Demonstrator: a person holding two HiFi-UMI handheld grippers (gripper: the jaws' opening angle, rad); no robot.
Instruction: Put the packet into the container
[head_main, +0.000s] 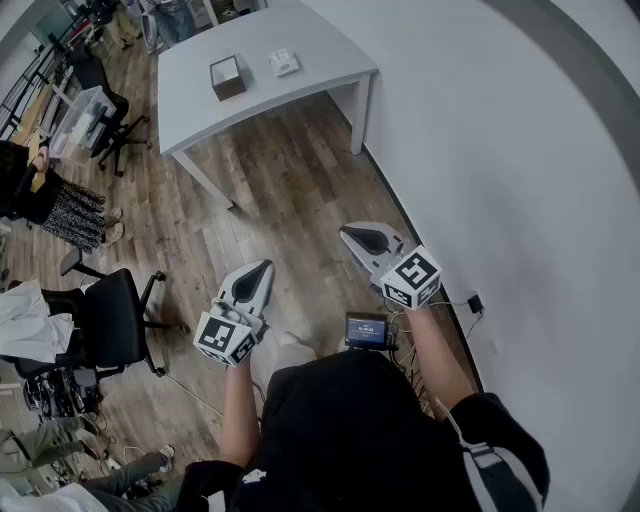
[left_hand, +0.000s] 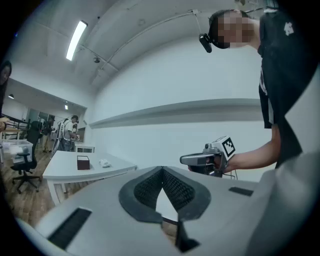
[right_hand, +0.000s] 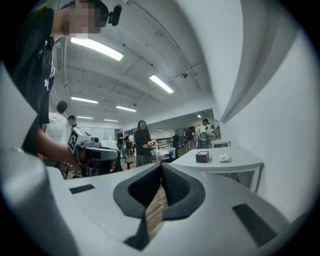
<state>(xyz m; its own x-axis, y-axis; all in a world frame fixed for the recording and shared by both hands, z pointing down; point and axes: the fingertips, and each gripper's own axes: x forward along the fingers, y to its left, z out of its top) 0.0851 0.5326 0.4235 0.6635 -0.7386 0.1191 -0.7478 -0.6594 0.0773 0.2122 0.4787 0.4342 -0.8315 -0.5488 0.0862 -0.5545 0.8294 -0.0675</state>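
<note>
A small dark box-shaped container (head_main: 228, 77) stands on a white table (head_main: 190, 95) across the room, with a white packet (head_main: 285, 62) lying to its right. Both grippers are held in the air well short of the table, pointing toward it. The left gripper (head_main: 262, 268) is shut with nothing between its pads. My right gripper (head_main: 345, 232) is shut and empty too. The left gripper view shows the container (left_hand: 83, 162) and packet (left_hand: 104, 163) far off beyond its closed tips (left_hand: 162, 169). In the right gripper view, the container (right_hand: 202, 157) and packet (right_hand: 225, 158) lie beyond its closed tips (right_hand: 161, 165).
A white wall (head_main: 500, 150) runs along the right. Black office chairs (head_main: 110, 320) stand at the left on the wooden floor (head_main: 280, 200). A small screen device (head_main: 367, 330) sits near the person's body. Several people (right_hand: 142, 142) stand in the background.
</note>
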